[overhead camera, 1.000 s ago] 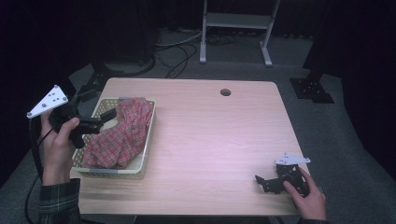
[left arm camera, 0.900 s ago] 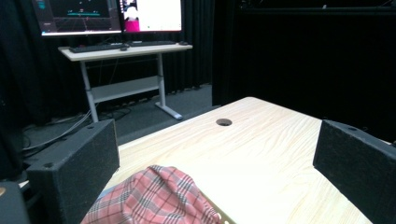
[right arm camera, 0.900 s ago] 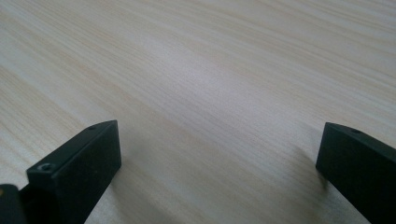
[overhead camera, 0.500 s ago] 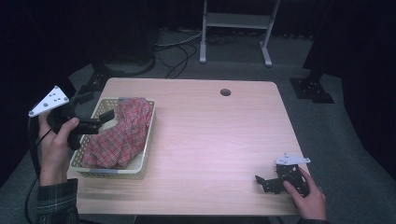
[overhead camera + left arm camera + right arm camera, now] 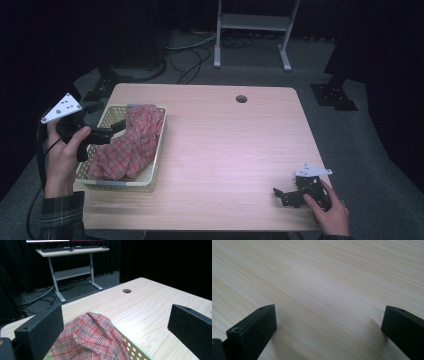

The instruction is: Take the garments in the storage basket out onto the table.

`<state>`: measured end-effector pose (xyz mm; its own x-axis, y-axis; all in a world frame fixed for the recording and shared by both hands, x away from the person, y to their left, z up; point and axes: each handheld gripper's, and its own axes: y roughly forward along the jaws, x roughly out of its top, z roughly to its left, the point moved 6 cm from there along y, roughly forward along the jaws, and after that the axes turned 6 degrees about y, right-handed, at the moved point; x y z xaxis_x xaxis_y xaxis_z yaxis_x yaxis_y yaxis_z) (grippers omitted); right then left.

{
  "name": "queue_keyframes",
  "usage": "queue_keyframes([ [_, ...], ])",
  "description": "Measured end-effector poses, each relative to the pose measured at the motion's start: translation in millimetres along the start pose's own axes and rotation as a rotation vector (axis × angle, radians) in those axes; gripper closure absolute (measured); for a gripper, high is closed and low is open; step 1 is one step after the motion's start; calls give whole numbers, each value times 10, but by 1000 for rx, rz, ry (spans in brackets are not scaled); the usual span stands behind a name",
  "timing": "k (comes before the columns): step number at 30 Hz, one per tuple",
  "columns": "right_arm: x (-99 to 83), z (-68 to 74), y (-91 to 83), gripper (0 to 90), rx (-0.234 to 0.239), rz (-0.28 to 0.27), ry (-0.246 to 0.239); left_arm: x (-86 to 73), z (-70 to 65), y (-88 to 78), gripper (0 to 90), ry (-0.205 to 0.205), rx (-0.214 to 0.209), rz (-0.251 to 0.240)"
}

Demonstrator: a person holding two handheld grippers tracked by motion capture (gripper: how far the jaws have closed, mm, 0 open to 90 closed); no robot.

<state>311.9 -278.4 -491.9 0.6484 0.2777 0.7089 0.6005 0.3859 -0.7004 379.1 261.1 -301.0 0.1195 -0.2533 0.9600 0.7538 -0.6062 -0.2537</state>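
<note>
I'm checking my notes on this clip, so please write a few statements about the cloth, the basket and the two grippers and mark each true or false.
1. The red plaid cloth lies in the basket. True.
2. The left gripper is shut on the cloth. False: its jaws stand wide apart above the cloth.
3. The right gripper is low at the table's near right corner. True.
4. The right gripper holds a corner of the cloth. False: open, bare wood between its jaws.
5. The basket sits at the table's right edge. False: left side.
</note>
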Motion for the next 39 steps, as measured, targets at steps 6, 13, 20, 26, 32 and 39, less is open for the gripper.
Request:
queue_keyframes([
  [6, 0, 0, 0, 0, 0, 0, 0, -36, -4, 46, 1, -2, -2, 16],
  [13, 0, 0, 0, 0, 0, 0, 0, -82, -4, 94, 1, 1, 4, 42],
  [20, 0, 0, 0, 0, 0, 0, 0, -140, -4, 152, 1, 6, 11, 77],
  [26, 0, 0, 0, 0, 0, 0, 0, -197, 2, 204, 1, 6, 15, 100],
  [32, 0, 0, 0, 0, 0, 0, 0, -257, 5, 253, 1, 6, 16, 128],
  [39, 0, 0, 0, 0, 0, 0, 0, -347, 18, 314, 1, 7, 26, 169],
])
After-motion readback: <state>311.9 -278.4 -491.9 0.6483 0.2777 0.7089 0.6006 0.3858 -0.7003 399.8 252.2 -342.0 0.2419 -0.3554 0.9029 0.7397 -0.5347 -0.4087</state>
